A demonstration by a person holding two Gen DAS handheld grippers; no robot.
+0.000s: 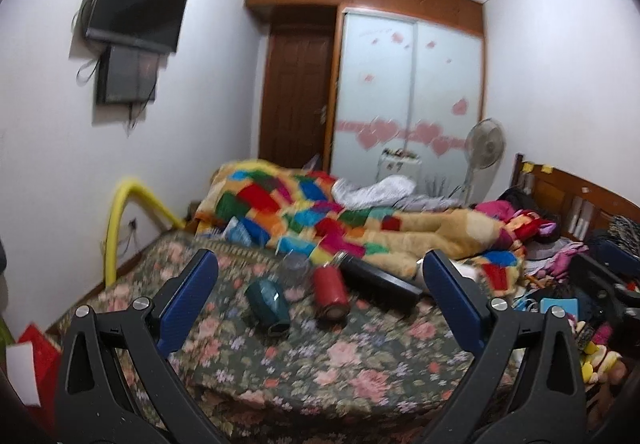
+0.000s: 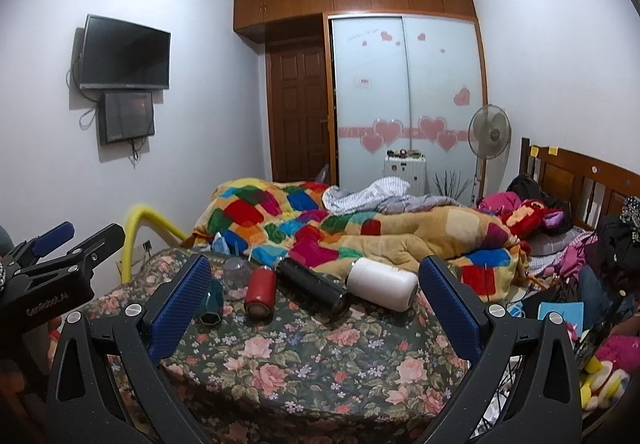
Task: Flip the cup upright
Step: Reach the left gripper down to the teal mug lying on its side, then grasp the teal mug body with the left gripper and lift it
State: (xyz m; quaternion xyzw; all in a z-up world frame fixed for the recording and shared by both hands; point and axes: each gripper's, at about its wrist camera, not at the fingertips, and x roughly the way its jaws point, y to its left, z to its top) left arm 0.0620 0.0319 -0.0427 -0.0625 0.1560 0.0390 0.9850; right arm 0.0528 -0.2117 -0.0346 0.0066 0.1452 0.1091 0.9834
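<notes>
- Floral bedspread (image 2: 320, 372) has bare room on its near half; the near edge drops off below both grippers.
- Patchwork quilt (image 2: 360, 228) heaps along the far side just behind the cups; clutter lines the right edge of the bed.
- Five cups on their sides in a row mid-bed: clear cup (image 2: 237, 272) far left, teal cup (image 2: 214, 302), red cup (image 2: 260, 291), black flask (image 2: 316, 287), white cup (image 2: 382, 283) on the right.
- Left gripper (image 1: 320, 304): jaws wide apart, holding nothing, hanging short of the row; teal cup (image 1: 267, 300) and red cup (image 1: 330, 290) lie between its fingers' line, beyond the tips. That view is blurred.
- Right gripper (image 2: 316, 300): spread wide, empty; red cup, black flask and white cup sit ahead between its fingers, none touched.
- Left gripper also shows at left edge of right view (image 2: 60, 244).
</notes>
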